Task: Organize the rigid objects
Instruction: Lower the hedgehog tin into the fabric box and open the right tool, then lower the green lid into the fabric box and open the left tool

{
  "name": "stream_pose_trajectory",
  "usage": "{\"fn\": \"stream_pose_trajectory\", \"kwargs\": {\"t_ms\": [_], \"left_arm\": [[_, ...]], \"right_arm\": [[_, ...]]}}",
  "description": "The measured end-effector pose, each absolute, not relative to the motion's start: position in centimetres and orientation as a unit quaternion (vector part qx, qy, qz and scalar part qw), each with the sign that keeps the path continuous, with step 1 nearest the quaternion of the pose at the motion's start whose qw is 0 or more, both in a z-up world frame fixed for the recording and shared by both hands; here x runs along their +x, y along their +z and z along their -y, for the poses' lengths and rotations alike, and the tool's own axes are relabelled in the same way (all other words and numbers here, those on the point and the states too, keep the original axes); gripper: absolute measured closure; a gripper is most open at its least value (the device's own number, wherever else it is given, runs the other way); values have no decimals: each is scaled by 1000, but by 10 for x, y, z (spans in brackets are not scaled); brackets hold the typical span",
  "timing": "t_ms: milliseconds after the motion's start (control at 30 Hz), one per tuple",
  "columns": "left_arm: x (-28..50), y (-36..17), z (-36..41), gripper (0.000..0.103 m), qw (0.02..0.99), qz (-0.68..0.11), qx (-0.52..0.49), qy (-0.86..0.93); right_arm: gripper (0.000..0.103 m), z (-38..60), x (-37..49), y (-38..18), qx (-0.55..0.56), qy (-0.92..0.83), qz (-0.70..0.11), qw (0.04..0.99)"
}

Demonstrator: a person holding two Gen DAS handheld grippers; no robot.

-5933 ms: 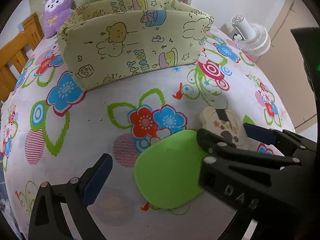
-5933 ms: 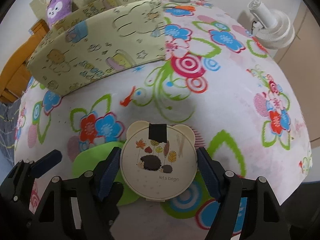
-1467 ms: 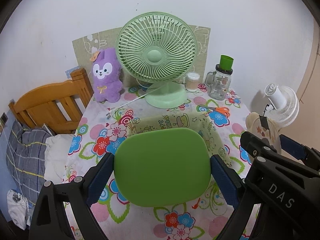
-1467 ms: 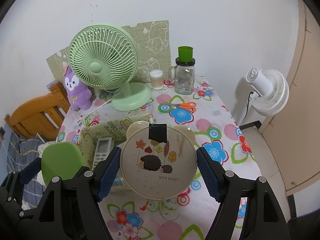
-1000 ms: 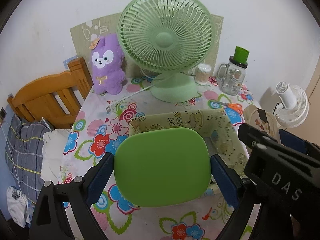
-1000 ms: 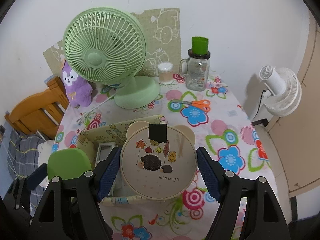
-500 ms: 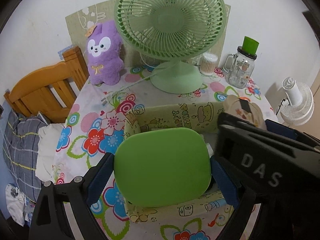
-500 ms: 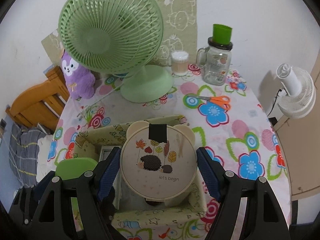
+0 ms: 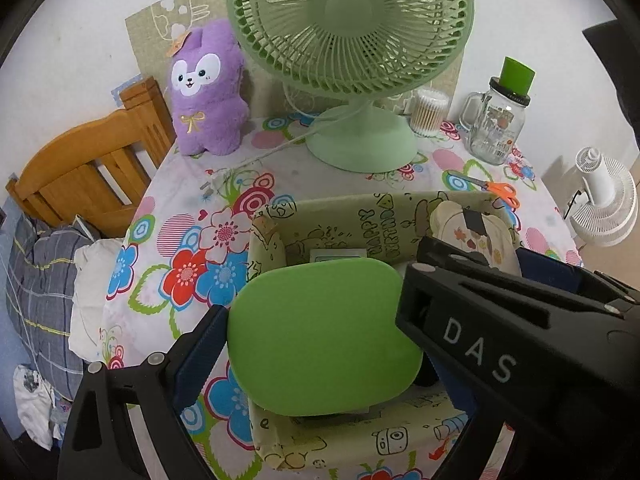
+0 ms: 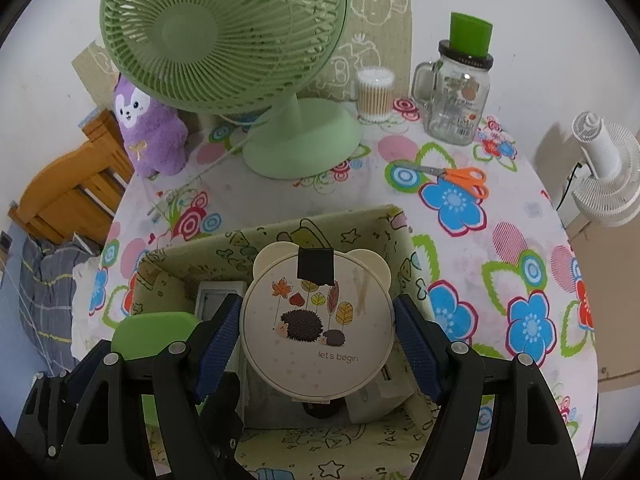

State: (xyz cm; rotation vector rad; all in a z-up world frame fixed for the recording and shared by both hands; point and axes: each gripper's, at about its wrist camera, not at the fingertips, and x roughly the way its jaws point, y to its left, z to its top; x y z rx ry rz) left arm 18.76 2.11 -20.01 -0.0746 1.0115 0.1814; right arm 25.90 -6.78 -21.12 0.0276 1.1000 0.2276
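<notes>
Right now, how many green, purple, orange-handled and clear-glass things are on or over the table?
Green: 2, the desk fan and the green pad held in the left tool
Purple: 1, the plush toy
Orange-handled: 1, the scissors
Clear glass: 1, the mug jar
Total: 5
</notes>
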Motion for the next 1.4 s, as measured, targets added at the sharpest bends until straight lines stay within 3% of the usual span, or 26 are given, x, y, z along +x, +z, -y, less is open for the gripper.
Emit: {"fn": "stream_pose_trajectory", "kwargs": {"t_ms": [367,500,1400], "left_arm": [[189,-203,-21,7,869,-486,-27,86],[188,-203,-20,7,869,-486,-25,85],[184,-175,14,7,884,-465,-17,41]], "right_arm": [[24,69,262,-224,20,112,-547,829],[16,65,260,-221,7,124,-542,831],[14,123,224,-166,-6,64,-486,871]]}}
